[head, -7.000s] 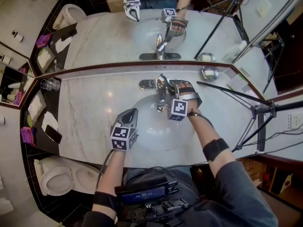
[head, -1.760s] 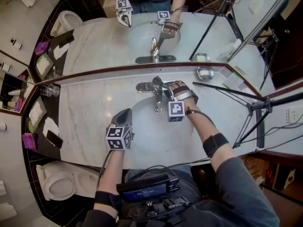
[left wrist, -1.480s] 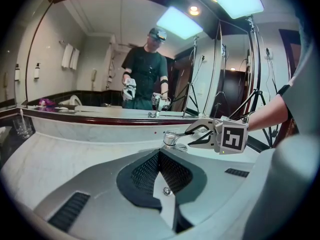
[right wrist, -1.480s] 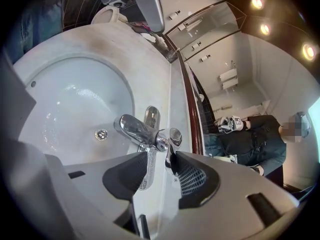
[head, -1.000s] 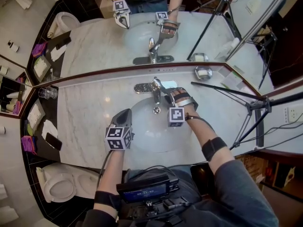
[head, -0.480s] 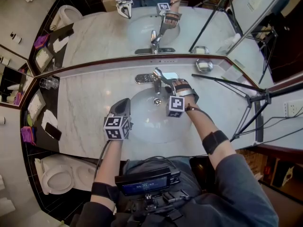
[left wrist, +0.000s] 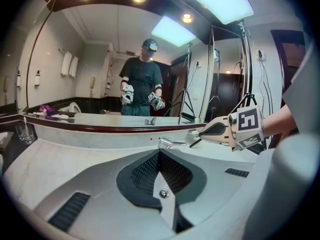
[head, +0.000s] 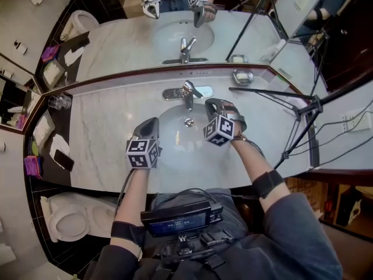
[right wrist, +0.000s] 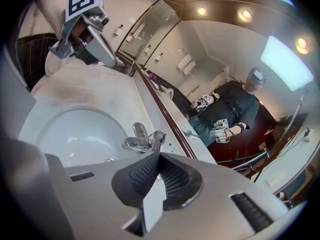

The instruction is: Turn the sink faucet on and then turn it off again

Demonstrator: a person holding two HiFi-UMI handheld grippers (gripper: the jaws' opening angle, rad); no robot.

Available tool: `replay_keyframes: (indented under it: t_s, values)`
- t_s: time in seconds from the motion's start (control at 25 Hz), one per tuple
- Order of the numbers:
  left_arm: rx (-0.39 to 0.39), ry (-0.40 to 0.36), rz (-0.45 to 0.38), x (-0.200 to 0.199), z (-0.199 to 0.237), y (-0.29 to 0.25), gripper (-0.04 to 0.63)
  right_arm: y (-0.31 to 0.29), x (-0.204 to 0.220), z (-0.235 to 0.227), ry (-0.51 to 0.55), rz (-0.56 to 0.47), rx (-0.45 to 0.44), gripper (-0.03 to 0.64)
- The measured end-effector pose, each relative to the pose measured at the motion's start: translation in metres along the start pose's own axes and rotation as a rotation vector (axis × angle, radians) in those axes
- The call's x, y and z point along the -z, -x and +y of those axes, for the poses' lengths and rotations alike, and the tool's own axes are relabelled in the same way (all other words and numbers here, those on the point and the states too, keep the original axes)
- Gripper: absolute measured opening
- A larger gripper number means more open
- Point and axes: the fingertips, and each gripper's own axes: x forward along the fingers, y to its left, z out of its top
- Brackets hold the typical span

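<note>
right gripper (head: 210,104): fingers just closed together, empty, the nearer one
left gripper (head: 152,122): fingers pressed together, empty, farther off
faucet (head: 186,92): behind the sink (head: 175,153), just left of the right gripper

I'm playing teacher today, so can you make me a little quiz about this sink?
1. True or false: the right gripper grips the faucet.
2. What sits by the mirror, right of the faucet in the head view? A glass, B soap dish, C phone.
3. Fill in: the jaws of the left gripper are ____.
Key: 1 false, its jaws have just been closing on nothing, clear of the faucet; 2 B; 3 shut.
</note>
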Motion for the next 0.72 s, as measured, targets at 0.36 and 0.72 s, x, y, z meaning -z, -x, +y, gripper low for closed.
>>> replay_keyframes:
  t_s: [0.36,0.72]
  values:
    - [0.020,-0.006,-0.026,-0.008,-0.001,0.014,0.000,0.049,0.021,-0.012,-0.721,-0.079,-0.021,0.017]
    - [0.031,0.005,-0.026,-0.006,0.000,0.016,0.000,0.086,0.046,-0.020,-1.110,-0.196,-0.001,0.014]
